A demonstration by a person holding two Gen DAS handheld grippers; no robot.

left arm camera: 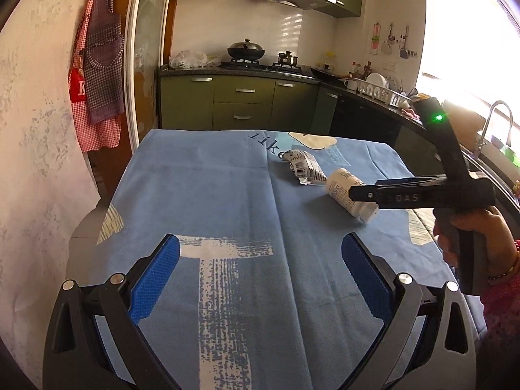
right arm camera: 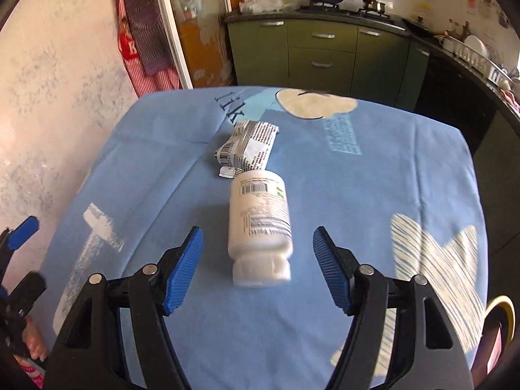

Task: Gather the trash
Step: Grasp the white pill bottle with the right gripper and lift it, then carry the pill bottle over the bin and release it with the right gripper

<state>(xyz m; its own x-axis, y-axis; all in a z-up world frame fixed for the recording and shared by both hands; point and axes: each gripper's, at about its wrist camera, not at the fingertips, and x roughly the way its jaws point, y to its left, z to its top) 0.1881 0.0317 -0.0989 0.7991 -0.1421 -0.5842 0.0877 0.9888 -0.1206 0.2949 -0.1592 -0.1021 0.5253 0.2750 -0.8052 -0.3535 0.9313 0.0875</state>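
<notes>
Right wrist view: the right tool (right arm camera: pixel 258 268) hangs over a white plastic bottle (right arm camera: pixel 259 224) that lies on its side on the blue-clothed counter (right arm camera: pixel 406 169), cap end toward the camera. Its blue pads (right arm camera: pixel 185 269) stand apart on either side of the bottle without touching it, and the jaws sit wider than the bottle's body, which probably allows a clean descent around it. Just beyond the bottle's base lies a crumpled silver wrapper (right arm camera: pixel 248 148) printed with barcodes, touching or nearly touching it. Both pieces sit near the counter's middle, within reach of either hand.

Left wrist view: the left tool (left arm camera: pixel 260 279) is also spread, nothing between its pads, and it points at a bare stretch of cloth printed with a white cross shape. It appears to be kept back while the other hand works. A person's hand (left arm camera: pixel 477 237) grips the right tool's handle at the frame's right edge.

No bin or bag for the trash shows in either view. Behind the counter runs a kitchen with green cabinets (left arm camera: pixel 243 100), a lidded wok (left arm camera: pixel 246 49) on the hob, a dish rack (left arm camera: pixel 380 89) and aprons (left arm camera: pixel 97 74) hanging by the door.
</notes>
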